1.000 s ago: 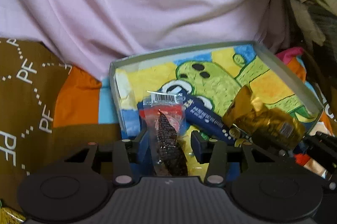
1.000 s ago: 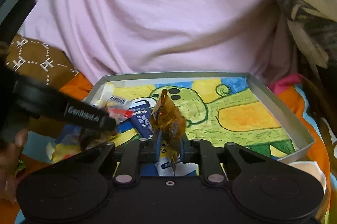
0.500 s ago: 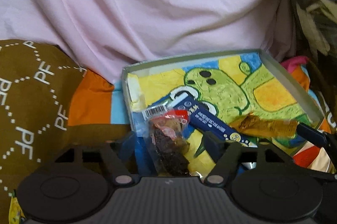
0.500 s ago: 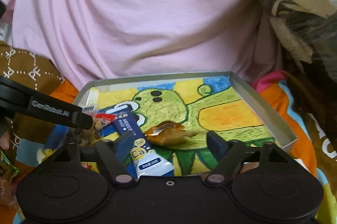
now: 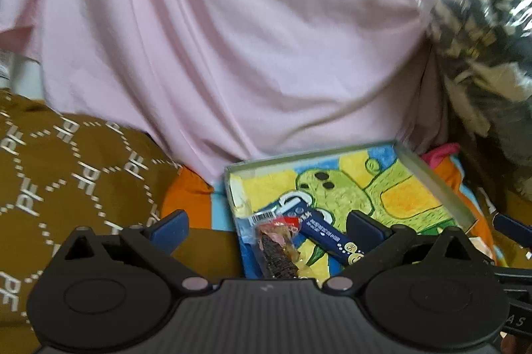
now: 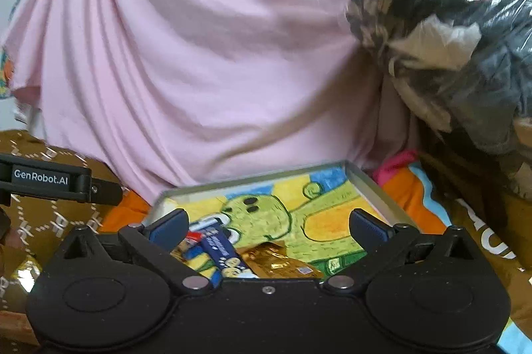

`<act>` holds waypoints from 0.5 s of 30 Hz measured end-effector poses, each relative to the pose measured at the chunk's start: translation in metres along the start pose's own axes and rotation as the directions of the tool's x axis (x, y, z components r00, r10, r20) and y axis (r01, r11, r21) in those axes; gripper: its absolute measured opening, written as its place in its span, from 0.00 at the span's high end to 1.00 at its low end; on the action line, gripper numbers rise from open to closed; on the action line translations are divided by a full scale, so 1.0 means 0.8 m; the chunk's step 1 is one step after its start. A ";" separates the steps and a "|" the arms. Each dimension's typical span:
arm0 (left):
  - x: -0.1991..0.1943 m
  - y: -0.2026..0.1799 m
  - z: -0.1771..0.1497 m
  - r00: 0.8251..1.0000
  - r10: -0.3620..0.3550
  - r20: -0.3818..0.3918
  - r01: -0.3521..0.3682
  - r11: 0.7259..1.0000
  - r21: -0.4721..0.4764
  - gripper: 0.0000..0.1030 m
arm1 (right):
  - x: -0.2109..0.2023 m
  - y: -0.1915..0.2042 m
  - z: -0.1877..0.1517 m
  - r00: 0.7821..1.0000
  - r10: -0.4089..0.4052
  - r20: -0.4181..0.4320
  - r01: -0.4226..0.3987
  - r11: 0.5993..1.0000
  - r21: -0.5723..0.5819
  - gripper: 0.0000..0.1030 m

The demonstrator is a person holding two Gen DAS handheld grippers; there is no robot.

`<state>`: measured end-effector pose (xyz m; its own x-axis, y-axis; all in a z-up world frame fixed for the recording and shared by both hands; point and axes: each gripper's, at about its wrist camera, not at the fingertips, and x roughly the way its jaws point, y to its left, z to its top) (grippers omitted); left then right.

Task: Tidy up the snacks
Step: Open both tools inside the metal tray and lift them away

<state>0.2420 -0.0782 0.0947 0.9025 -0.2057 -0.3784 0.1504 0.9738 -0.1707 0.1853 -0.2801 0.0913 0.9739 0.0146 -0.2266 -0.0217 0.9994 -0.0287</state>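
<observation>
A shallow grey tray (image 5: 432,179) with a green cartoon picture on its floor lies on the bedding; it also shows in the right wrist view (image 6: 365,184). In it lie a clear packet with a dark dried snack (image 5: 277,249), a blue snack bar (image 5: 327,236) and a gold-wrapped snack (image 6: 276,259). The blue bar (image 6: 221,249) lies left of the gold one. My left gripper (image 5: 267,226) is open and empty above the tray's near left corner. My right gripper (image 6: 267,224) is open and empty above the tray's near edge.
A pink sheet (image 5: 232,38) hangs behind the tray. A brown patterned cushion (image 5: 66,171) lies at the left. A clear plastic bag of clothes (image 6: 449,21) sits at the right. Orange and blue bedding (image 6: 409,201) surrounds the tray. The left gripper's arm (image 6: 50,181) shows at the left.
Both grippers opened and let go of their snacks, which now lie in the tray. Both grippers have pulled back and risen from the tray.
</observation>
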 end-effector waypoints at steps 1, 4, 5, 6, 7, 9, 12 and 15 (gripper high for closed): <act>-0.010 0.001 0.000 1.000 0.003 0.012 -0.003 1.000 0.005 0.00 | -0.009 0.002 0.002 1.000 0.005 0.008 -0.005 1.000 0.005 0.01; -0.036 0.007 -0.001 0.999 0.019 0.027 -0.020 0.999 0.029 0.00 | -0.033 0.008 0.005 1.000 0.018 0.020 -0.018 1.000 0.017 0.01; -0.045 0.010 -0.003 0.999 0.020 0.032 -0.021 0.999 0.039 0.00 | -0.042 0.011 0.004 1.000 0.017 0.021 -0.018 1.000 0.015 0.01; -0.054 0.013 -0.006 0.999 0.017 0.041 -0.019 0.999 0.050 0.00 | -0.050 0.015 0.004 1.000 0.018 0.024 -0.018 1.000 0.009 0.01; -0.062 0.016 -0.011 0.999 0.015 0.051 -0.018 0.998 0.058 0.00 | -0.059 0.018 0.002 0.999 0.019 0.030 -0.019 1.000 0.003 0.01; -0.078 0.023 -0.022 0.997 0.024 0.067 -0.028 0.998 0.055 0.00 | -0.079 0.024 0.001 0.999 0.025 0.035 -0.024 1.000 -0.013 0.01; -0.105 0.034 -0.040 0.997 0.039 0.072 -0.042 0.998 0.044 0.00 | -0.107 0.033 -0.002 0.999 0.042 0.033 -0.041 0.999 -0.028 0.01; -0.131 0.044 -0.059 0.996 0.048 0.071 -0.051 0.998 0.040 0.00 | -0.137 0.041 -0.010 0.998 0.051 0.026 -0.050 0.998 -0.033 0.01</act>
<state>0.1335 -0.0269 0.0852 0.9351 -0.1511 -0.3204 0.1199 0.9861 -0.1149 0.0758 -0.2491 0.1072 0.9771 0.0659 -0.2021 -0.0774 0.9958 -0.0497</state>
